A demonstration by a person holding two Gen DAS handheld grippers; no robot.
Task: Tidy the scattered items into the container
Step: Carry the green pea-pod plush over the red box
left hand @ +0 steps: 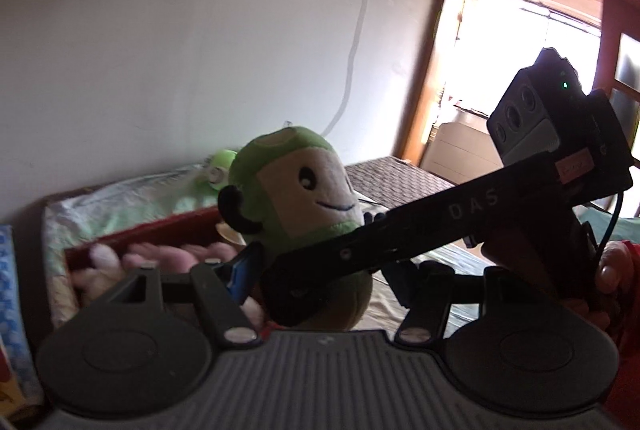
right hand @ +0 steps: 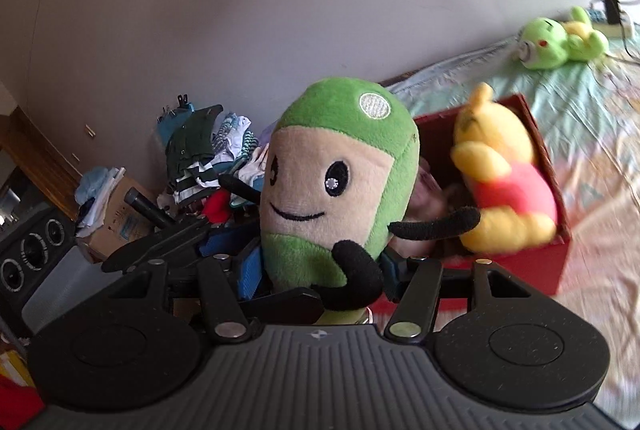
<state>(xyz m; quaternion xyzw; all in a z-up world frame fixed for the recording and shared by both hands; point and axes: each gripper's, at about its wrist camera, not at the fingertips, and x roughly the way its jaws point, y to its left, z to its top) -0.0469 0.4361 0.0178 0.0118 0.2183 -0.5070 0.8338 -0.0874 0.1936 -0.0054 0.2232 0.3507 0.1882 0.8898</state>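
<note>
A green and beige plush doll (left hand: pixel 296 197) with a smiling face and thin black arms is held up off the bed between both grippers. My left gripper (left hand: pixel 320 270) is shut on its lower body, its blue pads at each side. My right gripper (right hand: pixel 320 266) is shut on the same doll (right hand: pixel 336 185), and its black body (left hand: pixel 460 213) crosses in front of the doll in the left wrist view. A red box (right hand: pixel 548 254) stands on the bed behind the doll, holding a yellow bear plush (right hand: pixel 504 181) and a pink plush (left hand: pixel 160 258).
A small light-green plush (right hand: pixel 564 39) lies on the bedsheet far behind the box, near a power strip (right hand: pixel 612 17). A heap of clothes (right hand: pixel 208 157) and cardboard boxes (right hand: pixel 120 218) stand by the wall. A bright doorway (left hand: pixel 520 69) is at the right.
</note>
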